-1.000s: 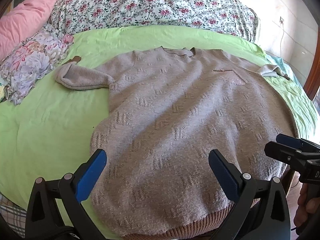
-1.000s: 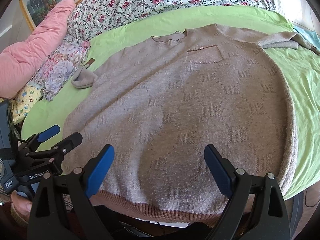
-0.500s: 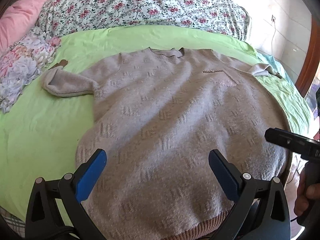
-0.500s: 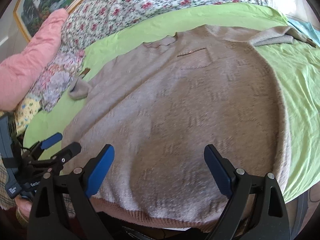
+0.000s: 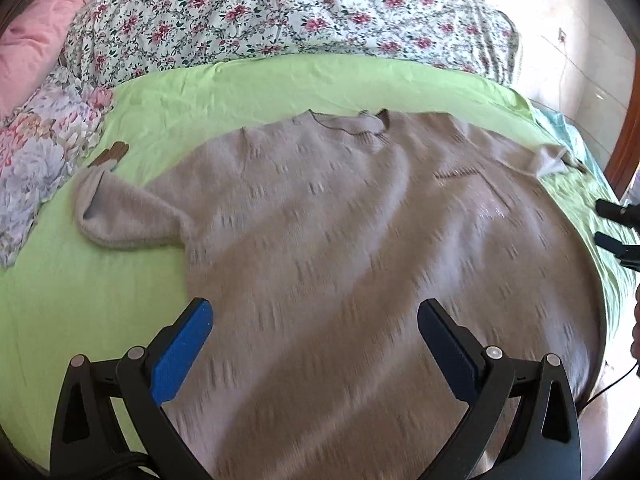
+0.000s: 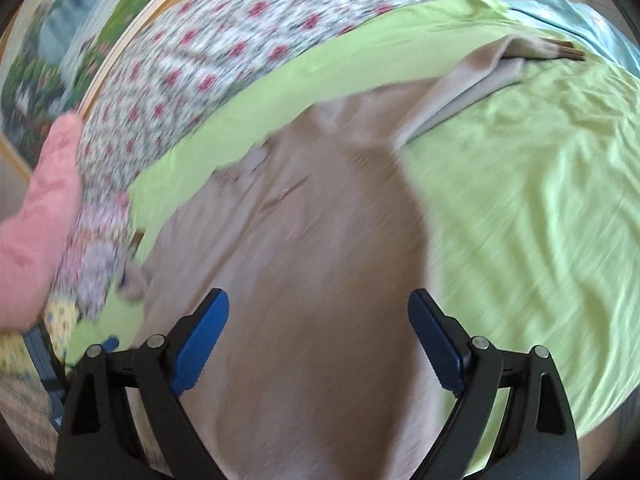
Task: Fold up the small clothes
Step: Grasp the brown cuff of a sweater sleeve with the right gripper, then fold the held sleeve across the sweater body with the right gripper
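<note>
— Where was the sweater (image 5: pixel 360 248)?
— Spread flat on the green sheet (image 5: pixel 80 292), neckline toward the pillows.
— And the grippers?
— Left gripper (image 5: pixel 314 334) and right gripper (image 6: pixel 318 326) both gaped wide above it, gripping nothing.

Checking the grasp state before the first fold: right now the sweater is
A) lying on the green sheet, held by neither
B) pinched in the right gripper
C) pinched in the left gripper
A: the sweater lies spread on the green sheet, and both the left gripper and right gripper are open above it.
</note>
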Tool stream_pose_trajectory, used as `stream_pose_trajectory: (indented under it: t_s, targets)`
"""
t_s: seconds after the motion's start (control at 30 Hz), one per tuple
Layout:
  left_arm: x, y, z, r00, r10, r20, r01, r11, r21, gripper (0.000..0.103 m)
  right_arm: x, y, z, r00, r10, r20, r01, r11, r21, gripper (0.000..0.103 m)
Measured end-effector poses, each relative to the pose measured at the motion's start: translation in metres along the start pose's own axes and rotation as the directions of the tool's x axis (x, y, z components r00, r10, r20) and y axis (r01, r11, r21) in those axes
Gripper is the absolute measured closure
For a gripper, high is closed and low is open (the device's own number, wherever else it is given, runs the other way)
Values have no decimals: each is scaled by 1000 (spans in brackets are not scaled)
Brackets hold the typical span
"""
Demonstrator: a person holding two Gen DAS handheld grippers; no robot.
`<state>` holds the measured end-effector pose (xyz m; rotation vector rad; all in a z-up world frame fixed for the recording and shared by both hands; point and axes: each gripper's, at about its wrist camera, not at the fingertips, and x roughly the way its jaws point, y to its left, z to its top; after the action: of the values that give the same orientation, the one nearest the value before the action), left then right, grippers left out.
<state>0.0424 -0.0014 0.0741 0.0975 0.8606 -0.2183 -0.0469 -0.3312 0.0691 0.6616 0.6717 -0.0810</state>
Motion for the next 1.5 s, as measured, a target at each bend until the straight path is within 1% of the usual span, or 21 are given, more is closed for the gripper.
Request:
stream_pose_trajectory:
  t_s: [0.17,0.3,0.4,0.5,0.57,0.67,0.7,0.77,0.83,0.87,0.9,1.0,1.03,1.13,1.2,1.23,1.3,1.37,1.4,1.43,1.5]
  targets:
    - [16,6,35,1000,9,8,-9,1000,-22,1,-7,-56,61,997,-62,55,54,990,133,12]
    - [31,6,65,1000,17,21,-16,999,-32,1,-15,-99,115,983,-141,119,110,966,232,17]
    - [43,4,82,999,27,23,-26,999,-30,1,-5,-137,155,969,-210,132,158,933,323,22]
    - [58,3,92,999,38,15,-38,999,-35,1,10,-172,189,955,-267,132,198,901,387,22]
    - [67,2,95,999,51,6,-51,998,-38,1,26,-197,210,951,-287,114,208,869,448,23]
    - [78,3,95,998,68,-12,-69,997,-43,1,42,-222,225,949,-298,105,207,839,504,24]
    - [83,4,95,997,72,-21,-73,996,-43,1,46,-231,229,944,-314,97,221,825,520,28]
    - [91,6,94,996,82,-36,-84,996,-43,1,54,-243,236,931,-354,86,260,811,525,47]
    - [98,10,91,996,81,-49,-83,995,-47,1,56,-247,238,922,-379,81,286,806,518,86]
    - [98,10,89,995,80,-51,-83,995,-47,1,56,-246,239,922,-377,87,283,810,513,93]
    - [100,10,88,995,80,-53,-82,995,-47,1,55,-239,239,925,-367,100,275,826,492,95]
    - [100,12,85,997,64,-54,-67,996,-56,1,51,-202,239,930,-337,150,259,886,384,96]
    - [98,12,84,997,56,-53,-59,997,-57,1,49,-181,238,938,-304,169,235,912,335,96]
    - [91,12,81,998,42,-45,-44,997,-59,1,47,-118,234,959,-193,209,152,968,197,96]
    - [84,13,79,999,34,-38,-36,997,-63,1,50,-70,229,972,-109,209,92,992,89,96]
    - [80,15,77,999,28,-36,-31,997,-66,1,53,-42,225,979,-51,199,47,999,23,96]
    - [72,21,73,999,16,-28,-19,997,-76,1,62,11,214,986,51,161,-36,995,-96,96]
    - [63,28,69,1000,12,-17,-13,996,-86,1,76,62,199,983,165,86,-146,971,-191,96]
    - [60,32,67,1000,7,-13,-8,996,-93,1,85,90,188,973,228,30,-215,949,-231,96]
    - [59,36,66,1000,2,-11,-3,995,-98,1,93,109,178,963,270,-12,-264,930,-255,96]
    - [54,45,60,1000,-16,-11,14,993,-121,1,113,148,153,932,344,-114,-362,887,-288,96]
